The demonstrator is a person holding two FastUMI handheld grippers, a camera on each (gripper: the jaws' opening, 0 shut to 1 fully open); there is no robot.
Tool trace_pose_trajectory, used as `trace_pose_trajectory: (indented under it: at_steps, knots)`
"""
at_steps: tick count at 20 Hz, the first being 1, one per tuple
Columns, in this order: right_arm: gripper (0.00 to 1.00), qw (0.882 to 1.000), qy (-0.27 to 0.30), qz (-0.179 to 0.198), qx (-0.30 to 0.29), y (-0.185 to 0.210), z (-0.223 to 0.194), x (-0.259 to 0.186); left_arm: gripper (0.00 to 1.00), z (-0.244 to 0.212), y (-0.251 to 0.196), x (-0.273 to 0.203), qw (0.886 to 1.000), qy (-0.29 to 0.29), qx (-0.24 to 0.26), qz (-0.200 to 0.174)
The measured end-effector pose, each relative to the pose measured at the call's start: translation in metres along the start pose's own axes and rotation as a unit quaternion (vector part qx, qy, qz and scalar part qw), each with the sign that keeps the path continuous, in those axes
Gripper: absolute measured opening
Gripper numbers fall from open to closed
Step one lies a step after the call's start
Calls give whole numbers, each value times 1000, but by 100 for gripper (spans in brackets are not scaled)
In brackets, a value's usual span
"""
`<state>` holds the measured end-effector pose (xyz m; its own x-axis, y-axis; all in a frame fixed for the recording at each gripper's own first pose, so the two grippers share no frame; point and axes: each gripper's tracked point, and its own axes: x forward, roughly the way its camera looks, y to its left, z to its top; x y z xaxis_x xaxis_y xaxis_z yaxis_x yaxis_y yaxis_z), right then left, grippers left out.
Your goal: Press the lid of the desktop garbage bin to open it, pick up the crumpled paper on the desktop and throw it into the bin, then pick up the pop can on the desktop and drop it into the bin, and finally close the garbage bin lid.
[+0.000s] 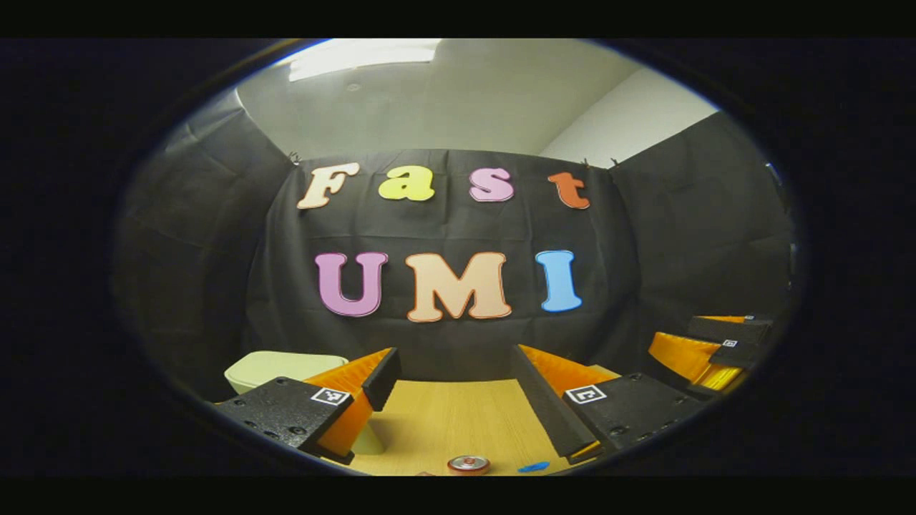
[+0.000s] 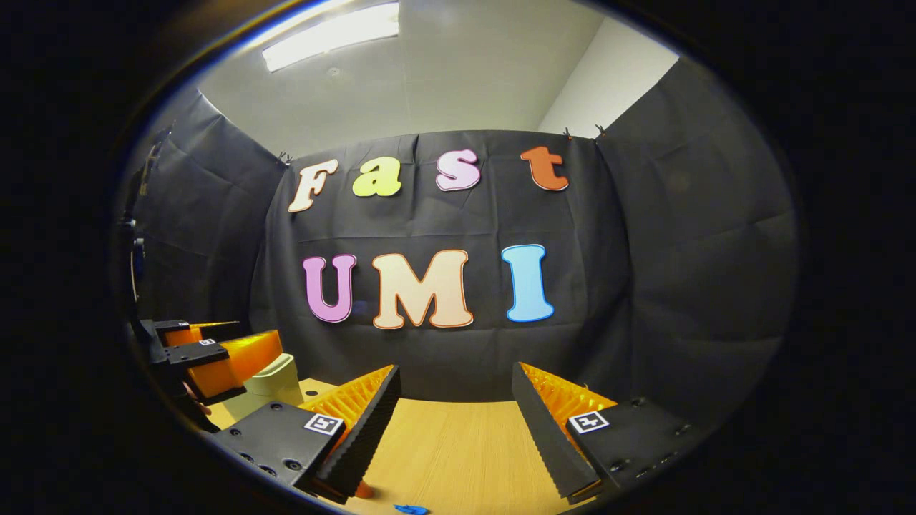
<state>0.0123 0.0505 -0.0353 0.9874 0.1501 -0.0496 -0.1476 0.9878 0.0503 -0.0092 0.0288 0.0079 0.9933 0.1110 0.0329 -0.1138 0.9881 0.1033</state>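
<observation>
The bin (image 1: 286, 366), a pale greenish box, stands on the wooden table (image 1: 458, 422) toward the back; in the left gripper view it sits just behind the near finger on that view's left side, and its lid lies flat and closed, so its contents cannot be seen. In the right gripper view the same bin (image 2: 275, 379) appears at the left, partly covered by the left gripper (image 2: 215, 350), which hangs just in front of or over it. The left gripper (image 1: 454, 390) has its fingers spread wide with nothing between them, only bare table. At the bottom edge of that view the silver top of the can (image 1: 469, 464) peeks up, close under the gripper, beside a small blue scrap (image 1: 534, 467) on the table. The right gripper (image 2: 454, 415) is likewise spread wide and holds nothing; it also shows at the far right of the left gripper view (image 1: 715, 350). A blue scrap (image 2: 411, 509) lies at the bottom of the right gripper view, and a small orange-red bit next to the near finger may be part of the can, though too little shows to tell.
</observation>
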Motion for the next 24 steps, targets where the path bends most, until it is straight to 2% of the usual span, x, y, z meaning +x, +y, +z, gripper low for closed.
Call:
trace_pose_trajectory:
  at_steps: [3,4,5,6,7,8,9,11,12,14,15,19,24]
  knots:
    - [98,1000,6,4,-3,1,-5,2,88,6,5,2,1000,-11,18,11]
    - [98,1000,8,7,-3,2,-7,3,80,7,8,2,1000,-14,22,16]
    - [98,1000,9,8,-4,3,-7,4,77,8,12,4,999,-16,24,22]
    - [98,1000,9,10,-5,3,-7,4,63,8,16,3,999,-18,27,30]
    - [98,1000,7,11,-5,4,-6,5,55,10,22,4,999,-19,32,37]
    - [98,1000,8,12,-4,7,-8,6,40,9,26,2,998,-18,37,41]
    - [98,1000,9,14,-3,9,-8,7,36,9,30,1,998,-18,41,45]
    - [98,1000,12,18,-2,15,-10,9,21,10,37,-1,997,-17,45,52]
    - [98,1000,13,20,-2,17,-12,9,23,10,44,-1,997,-18,46,59]
    - [98,1000,15,24,-4,24,-12,10,5,7,60,-2,996,-14,46,78]
    - [98,1000,15,25,-6,26,-12,11,7,4,65,-3,996,-9,44,81]
    - [98,999,20,27,-9,40,-17,12,0,-6,96,-5,993,5,52,102]
    - [98,999,31,27,-17,62,-25,15,0,-24,139,-5,990,26,55,126]
